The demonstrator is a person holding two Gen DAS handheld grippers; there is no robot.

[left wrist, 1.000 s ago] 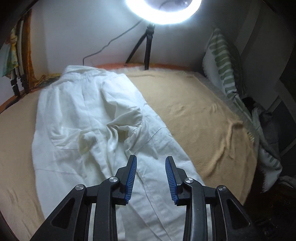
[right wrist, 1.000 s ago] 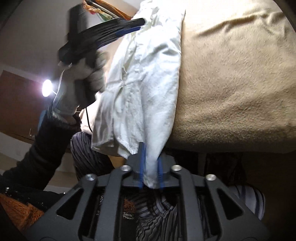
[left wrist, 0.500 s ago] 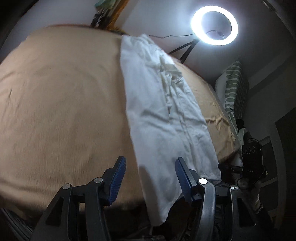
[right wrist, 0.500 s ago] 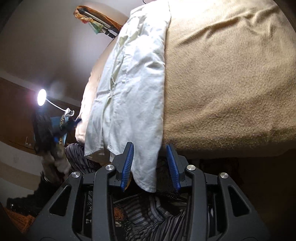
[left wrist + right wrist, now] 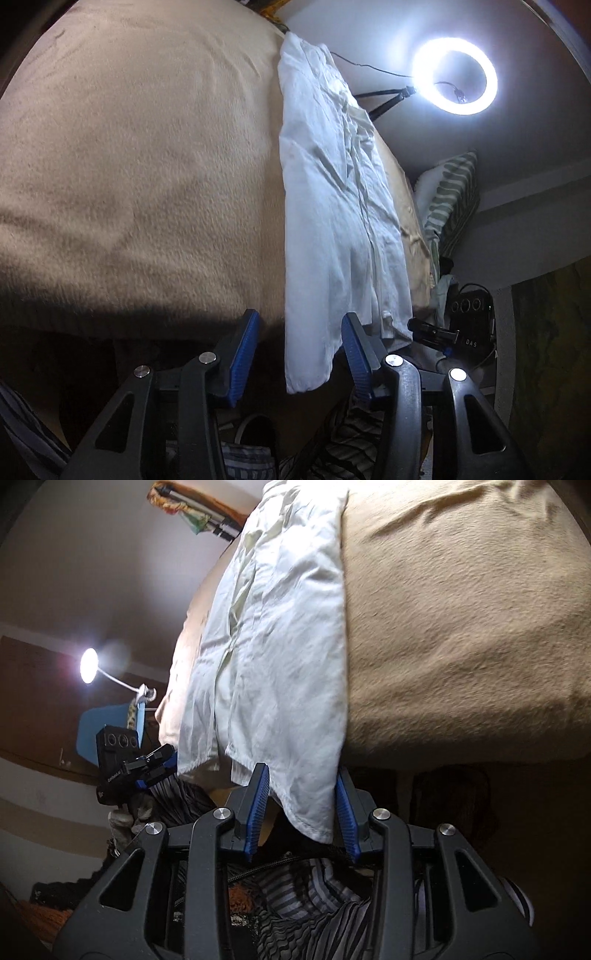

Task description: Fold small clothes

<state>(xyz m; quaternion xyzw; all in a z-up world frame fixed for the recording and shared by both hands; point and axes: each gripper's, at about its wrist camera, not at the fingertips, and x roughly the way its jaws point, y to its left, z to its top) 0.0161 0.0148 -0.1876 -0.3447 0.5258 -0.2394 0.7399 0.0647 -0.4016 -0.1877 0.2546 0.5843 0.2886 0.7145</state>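
A white shirt lies stretched along the tan blanket-covered bed, its hem hanging over the near edge. My left gripper is open at the bed's edge, with the hanging left hem corner between its blue pads, not clamped. In the right wrist view the same shirt hangs over the edge, and my right gripper is open with the right hem corner between its pads. The left gripper also shows in the right wrist view, and the right gripper in the left wrist view.
A ring light on a tripod shines beyond the bed. A green-striped pillow leans at the bed's right side. Striped fabric lies below the bed edge. A small lamp and a blue chair stand to the left.
My right gripper has opened and let go of the shirt hem. My left gripper has swung down from above the shirt to the bed's edge around the other hem corner, and opened wider.
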